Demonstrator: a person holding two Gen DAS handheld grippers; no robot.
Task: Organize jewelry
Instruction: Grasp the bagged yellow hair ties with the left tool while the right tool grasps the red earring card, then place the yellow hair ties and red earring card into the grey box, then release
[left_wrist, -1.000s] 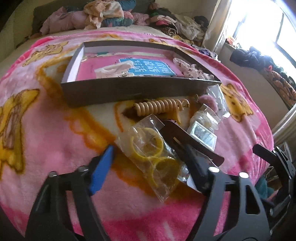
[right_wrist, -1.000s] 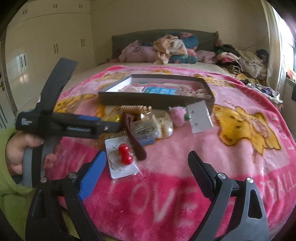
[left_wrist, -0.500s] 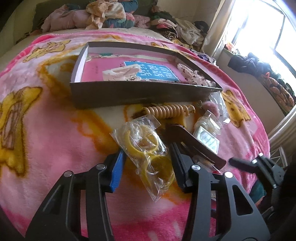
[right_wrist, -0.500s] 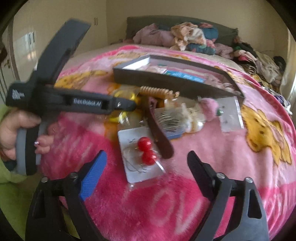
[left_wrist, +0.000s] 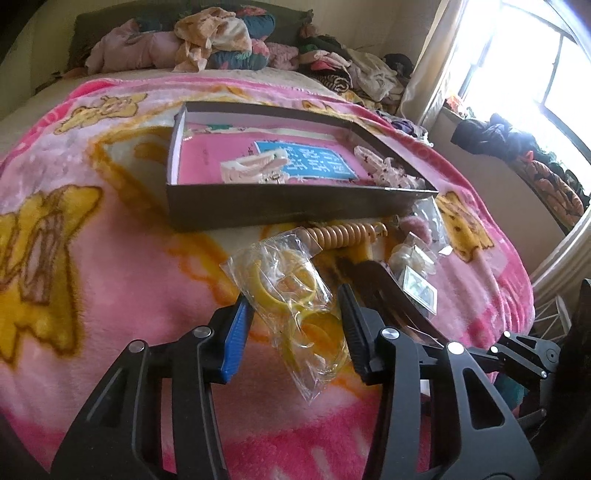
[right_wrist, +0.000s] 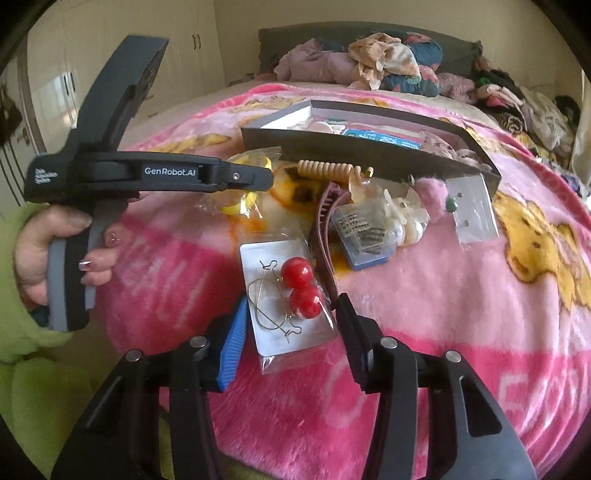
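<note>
1. A big pink blanket (left_wrist: 92, 258) with yellow cartoon pictures covers the bed and fills both views. In the right wrist view, large pale letters run along its lower right edge, but they are cut off and hard to read.
2. A heap of clothes (left_wrist: 207, 40) lies along the top of both views. Only the left wrist view shows the bright window (left_wrist: 524, 62) at the upper right. Only the right wrist view shows the white cupboard doors (right_wrist: 55, 74) at the upper left.
3. A flat dark box (left_wrist: 295, 192) sits in the middle of the blanket. The left wrist view looks down into it: a pink sheet with a blue label, with writing too blurry to read, and a pale hair clip (left_wrist: 255, 168).
4. The left gripper (left_wrist: 291, 325) has its fingers spread on each side of a clear bag of yellow rings (left_wrist: 295, 295), not squeezing it. In the right wrist view its side reads "GenRobot.AI", and a hand (right_wrist: 51, 251) in a green sleeve holds it.
5. The right gripper (right_wrist: 290, 325) has its fingers spread on each side of a white card with red ball earrings (right_wrist: 291, 299), low in the middle of its view.
6. A curly tan coil (left_wrist: 347, 232) lies just in front of the box.
</note>
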